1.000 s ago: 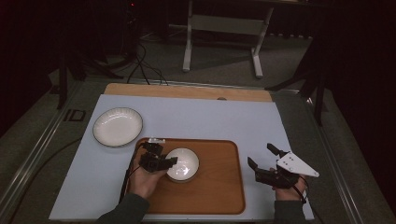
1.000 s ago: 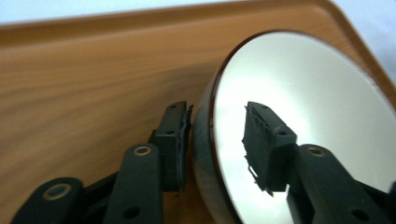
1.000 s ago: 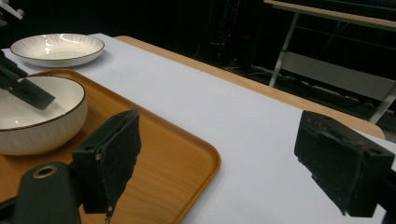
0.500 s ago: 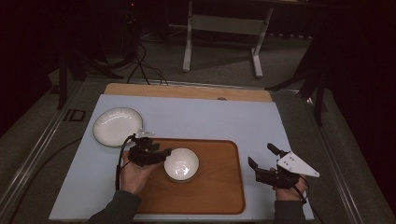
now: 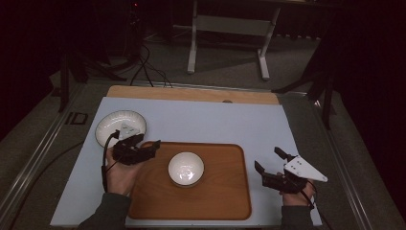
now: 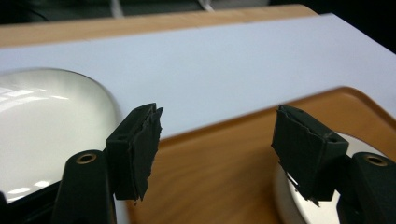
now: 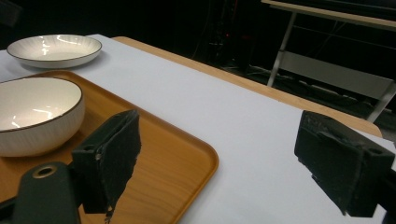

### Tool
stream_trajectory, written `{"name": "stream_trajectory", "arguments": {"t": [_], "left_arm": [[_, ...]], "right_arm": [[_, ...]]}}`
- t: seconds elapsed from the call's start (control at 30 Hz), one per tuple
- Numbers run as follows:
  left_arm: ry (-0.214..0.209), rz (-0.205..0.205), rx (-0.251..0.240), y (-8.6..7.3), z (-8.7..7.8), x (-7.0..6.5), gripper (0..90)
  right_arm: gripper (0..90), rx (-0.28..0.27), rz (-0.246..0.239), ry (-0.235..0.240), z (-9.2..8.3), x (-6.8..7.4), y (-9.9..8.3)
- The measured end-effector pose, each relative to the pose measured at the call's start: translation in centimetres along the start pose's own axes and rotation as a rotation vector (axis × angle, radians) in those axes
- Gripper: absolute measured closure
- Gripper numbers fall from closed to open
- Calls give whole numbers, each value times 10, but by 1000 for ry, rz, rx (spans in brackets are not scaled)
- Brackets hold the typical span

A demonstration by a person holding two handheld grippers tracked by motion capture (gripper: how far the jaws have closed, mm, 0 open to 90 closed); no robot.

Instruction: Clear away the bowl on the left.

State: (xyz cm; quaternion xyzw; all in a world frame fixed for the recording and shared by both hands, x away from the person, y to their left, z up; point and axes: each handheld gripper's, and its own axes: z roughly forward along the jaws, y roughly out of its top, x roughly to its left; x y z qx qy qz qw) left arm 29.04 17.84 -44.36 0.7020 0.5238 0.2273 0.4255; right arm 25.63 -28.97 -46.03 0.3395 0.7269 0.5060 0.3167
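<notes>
I count 1 bowl [image 5: 186,168], 1 plate [image 5: 115,125], 1 tray [image 5: 225,196], 2 grippers. Bowl sits on the wooden tray, a bit left of its centre, touching neither gripper. Plate is on the white mat [image 5: 215,122] at approx 10 o'clock from the bowl, off the tray. My left gripper [image 5: 152,146] hovers at the tray's left edge, approx 9 o'clock of the bowl; jaws have just been opening, now wide, nothing between them. Right gripper [image 5: 269,161] is at 3 o'clock, past the tray's right edge, jaws wide, empty.
</notes>
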Motion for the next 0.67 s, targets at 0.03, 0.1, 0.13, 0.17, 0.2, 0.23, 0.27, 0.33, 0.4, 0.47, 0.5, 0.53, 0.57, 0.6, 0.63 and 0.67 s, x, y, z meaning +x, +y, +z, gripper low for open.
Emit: {"name": "stream_trajectory", "arguments": {"t": [0.03,0.1,0.13,0.17,0.2,0.23,0.27,0.33,0.4,0.47,0.5,0.53,0.57,0.6,0.63,0.67], "left_arm": [[21,-1,-14,0,-2,3,321],[36,-4,-28,-1,-4,7,321],[60,-17,-47,-2,-8,14,321],[76,-23,-56,-3,-10,17,301],[92,-28,-67,-4,-11,20,298],[109,-31,-76,-5,-13,22,297],[124,-31,-86,-6,-15,25,289],[156,-22,-112,-8,-19,29,283],[200,-3,-137,-11,-23,33,276],[222,8,-156,-14,-26,37,268],[222,8,-156,-14,-26,37,267],[236,10,-171,-17,-30,41,267],[246,6,-173,-19,-32,43,253],[255,3,-176,-21,-33,45,252],[263,2,-173,-23,-34,47,248],[270,-3,-168,-26,-35,49,246]], "right_arm": [[142,0,5,-1,0,-1,0],[141,-1,10,-6,0,-2,-1],[141,-1,16,-7,-1,-3,-1],[141,-1,21,-14,-1,-5,-2],[141,0,25,-19,-1,-5,-2],[141,-2,27,-20,-1,-6,-2],[141,-2,29,-20,-1,-6,-3],[141,3,29,-21,-1,-6,-3],[141,9,27,-21,0,-6,-4],[141,14,29,-20,0,-7,-5],[141,14,29,-20,0,-7,-5],[141,14,30,-19,1,-7,-5],[141,20,33,-22,1,-8,-6],[141,21,34,-24,2,-8,-6],[141,22,35,-24,2,-9,-7],[138,23,45,-23,2,-10,-8]]}}
